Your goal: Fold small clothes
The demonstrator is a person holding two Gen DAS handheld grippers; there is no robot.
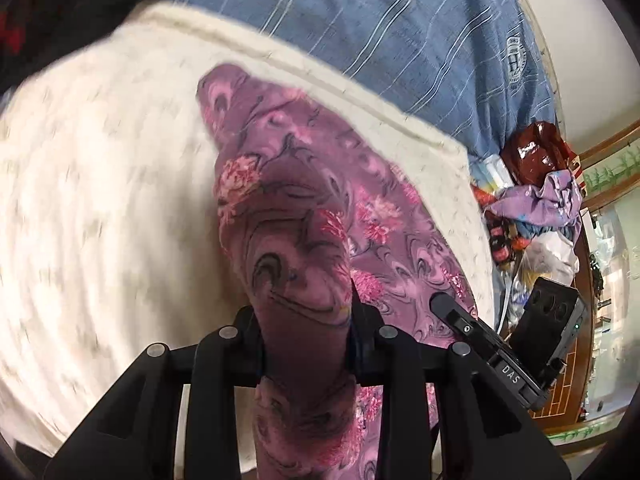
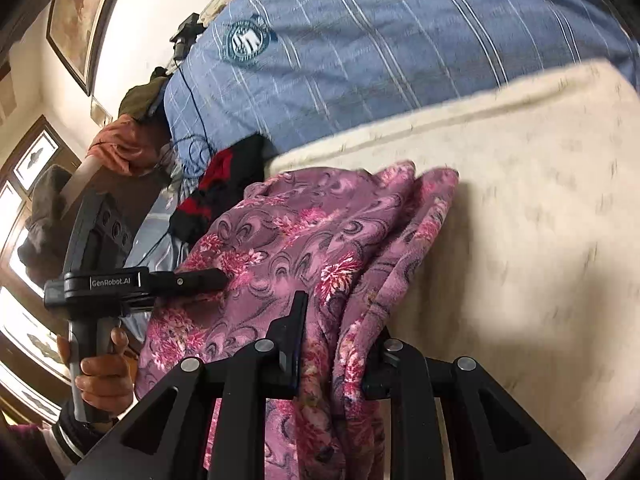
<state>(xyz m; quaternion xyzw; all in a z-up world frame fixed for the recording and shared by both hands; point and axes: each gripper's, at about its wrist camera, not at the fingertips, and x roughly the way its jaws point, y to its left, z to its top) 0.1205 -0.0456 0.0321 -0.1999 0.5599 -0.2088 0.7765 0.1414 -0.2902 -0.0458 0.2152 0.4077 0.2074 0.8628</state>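
A purple cloth with pink flowers (image 1: 304,208) lies bunched on a cream blanket (image 1: 100,184). My left gripper (image 1: 306,320) is shut on a fold of this cloth, which runs between its fingers and hangs toward the camera. My right gripper (image 2: 340,344) is shut on another bunched part of the same cloth (image 2: 288,240). The right gripper's finger also shows in the left wrist view (image 1: 452,312), resting on the cloth. The left gripper shows in the right wrist view (image 2: 200,278), its tip on the cloth's left edge.
A blue striped sheet (image 1: 400,20) covers the bed behind the cream blanket (image 2: 520,200). A black and red garment (image 2: 224,188) lies near the cloth. A pile of bags and clothes (image 1: 536,200) sits at the right. Wooden furniture (image 2: 24,184) stands at the left.
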